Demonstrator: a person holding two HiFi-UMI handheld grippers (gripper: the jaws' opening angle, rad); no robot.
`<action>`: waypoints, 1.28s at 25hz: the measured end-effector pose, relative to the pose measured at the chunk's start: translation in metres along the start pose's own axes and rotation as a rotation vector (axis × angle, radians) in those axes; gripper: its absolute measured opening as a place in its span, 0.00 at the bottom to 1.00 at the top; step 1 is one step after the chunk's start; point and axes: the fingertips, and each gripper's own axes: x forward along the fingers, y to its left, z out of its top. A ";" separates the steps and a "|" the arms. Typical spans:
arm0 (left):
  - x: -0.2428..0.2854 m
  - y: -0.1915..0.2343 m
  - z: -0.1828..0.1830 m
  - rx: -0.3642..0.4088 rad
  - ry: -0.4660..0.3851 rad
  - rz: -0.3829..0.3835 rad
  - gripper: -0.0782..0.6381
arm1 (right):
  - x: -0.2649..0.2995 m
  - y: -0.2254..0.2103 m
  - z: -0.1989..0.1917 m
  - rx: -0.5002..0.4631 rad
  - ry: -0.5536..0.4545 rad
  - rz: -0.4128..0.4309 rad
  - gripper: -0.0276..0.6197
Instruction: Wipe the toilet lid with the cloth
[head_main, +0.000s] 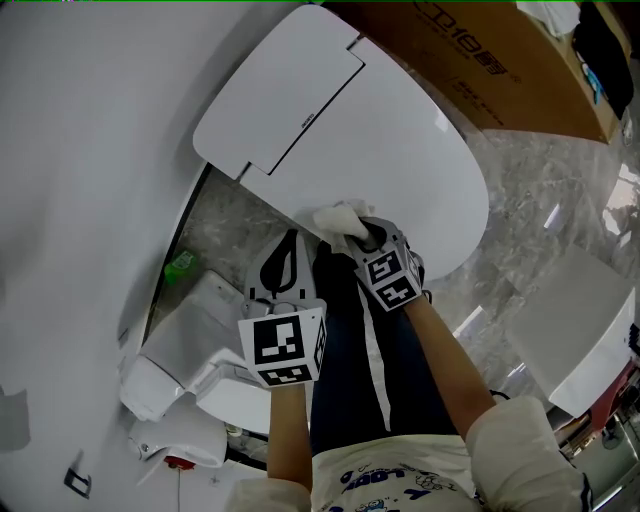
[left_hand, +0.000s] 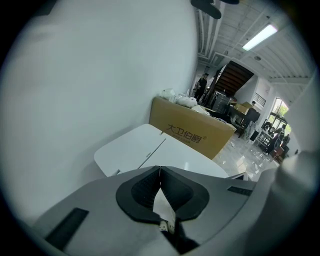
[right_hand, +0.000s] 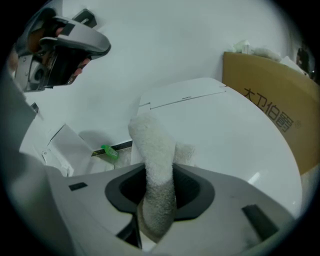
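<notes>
Hanging beside the work with its jaws pressed together on nothing, the left gripper (head_main: 288, 250) is likely parked out of the way. To its right, the right gripper (head_main: 368, 238) pinches the cloth (head_main: 338, 218), whose free end reaches past its tips onto the near edge of the toilet lid (head_main: 380, 130), placed for wiping. Beyond the lid, a cardboard box (right_hand: 272, 100) has white bundles (left_hand: 180, 99) on top.
</notes>
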 end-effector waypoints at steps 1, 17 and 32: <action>0.001 -0.003 0.001 0.005 0.000 -0.005 0.12 | -0.003 -0.001 -0.005 -0.003 0.002 -0.002 0.23; 0.013 -0.037 0.004 0.072 0.016 -0.066 0.12 | -0.064 -0.033 -0.112 0.048 0.091 -0.064 0.23; 0.010 -0.055 -0.002 0.106 0.022 -0.086 0.12 | -0.117 -0.071 -0.202 0.175 0.158 -0.175 0.23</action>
